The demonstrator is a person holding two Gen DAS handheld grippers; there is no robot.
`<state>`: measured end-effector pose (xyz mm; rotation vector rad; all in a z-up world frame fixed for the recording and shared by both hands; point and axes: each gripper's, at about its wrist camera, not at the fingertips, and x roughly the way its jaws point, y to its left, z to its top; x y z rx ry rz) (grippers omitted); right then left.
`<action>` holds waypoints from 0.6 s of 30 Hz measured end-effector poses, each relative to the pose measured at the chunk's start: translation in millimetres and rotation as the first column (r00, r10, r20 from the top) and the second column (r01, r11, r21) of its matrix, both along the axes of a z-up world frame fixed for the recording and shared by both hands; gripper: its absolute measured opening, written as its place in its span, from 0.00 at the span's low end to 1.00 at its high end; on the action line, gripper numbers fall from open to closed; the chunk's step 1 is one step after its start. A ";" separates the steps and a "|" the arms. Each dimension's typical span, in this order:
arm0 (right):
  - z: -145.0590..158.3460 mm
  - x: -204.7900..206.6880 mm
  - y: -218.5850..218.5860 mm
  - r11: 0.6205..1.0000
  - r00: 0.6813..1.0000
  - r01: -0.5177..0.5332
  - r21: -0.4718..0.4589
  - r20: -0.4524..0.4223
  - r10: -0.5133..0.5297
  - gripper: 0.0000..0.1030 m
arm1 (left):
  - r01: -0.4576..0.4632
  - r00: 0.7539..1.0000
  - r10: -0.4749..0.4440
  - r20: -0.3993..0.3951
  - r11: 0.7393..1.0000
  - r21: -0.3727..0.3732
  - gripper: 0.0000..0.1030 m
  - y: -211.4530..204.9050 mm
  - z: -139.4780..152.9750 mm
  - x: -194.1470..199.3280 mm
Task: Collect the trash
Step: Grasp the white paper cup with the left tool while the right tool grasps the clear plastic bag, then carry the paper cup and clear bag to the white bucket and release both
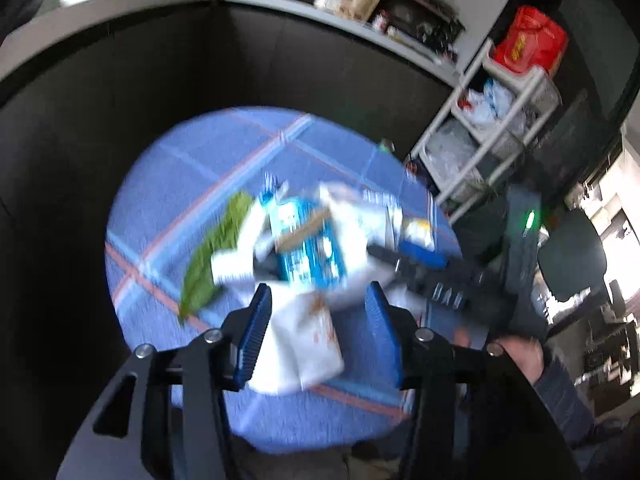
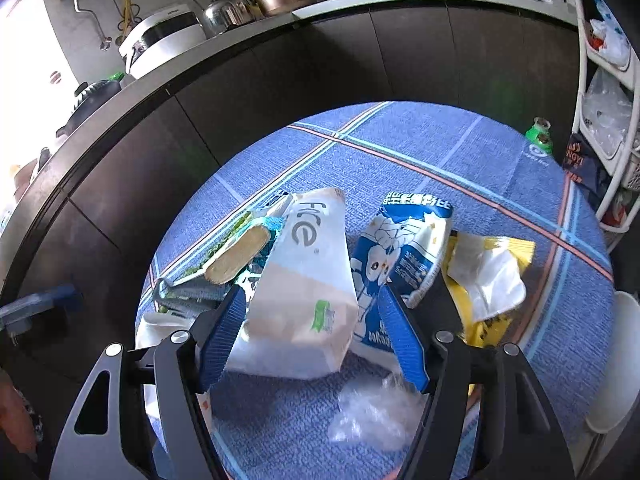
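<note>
Between our right gripper's [image 2: 310, 326] blue pads sat a white-and-tan paper pouch [image 2: 304, 280], pinched for collecting. Our left gripper [image 1: 318, 322] hung spread above a crumpled white stained napkin [image 1: 304, 344]; remaining wrappers littered the round blue-plaid table [image 2: 460, 152].

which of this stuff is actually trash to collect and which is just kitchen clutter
Trash on the round blue table:
- white tissue pack
- blue and white snack bag
- yellow wrapper
- clear plastic scrap
- green leaf
- stained white napkin

Just lying about:
- kettle and white cooker on the counter
- white shelf rack
- red bag
</note>
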<state>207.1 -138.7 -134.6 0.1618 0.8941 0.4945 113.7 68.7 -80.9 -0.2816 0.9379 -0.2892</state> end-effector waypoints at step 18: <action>-8.0 -64.9 -40.6 0.998 0.999 0.037 -0.056 -0.018 -0.038 0.63 | 0.003 0.981 -0.032 -0.194 0.989 -0.146 0.67 12.3 -86.0 34.3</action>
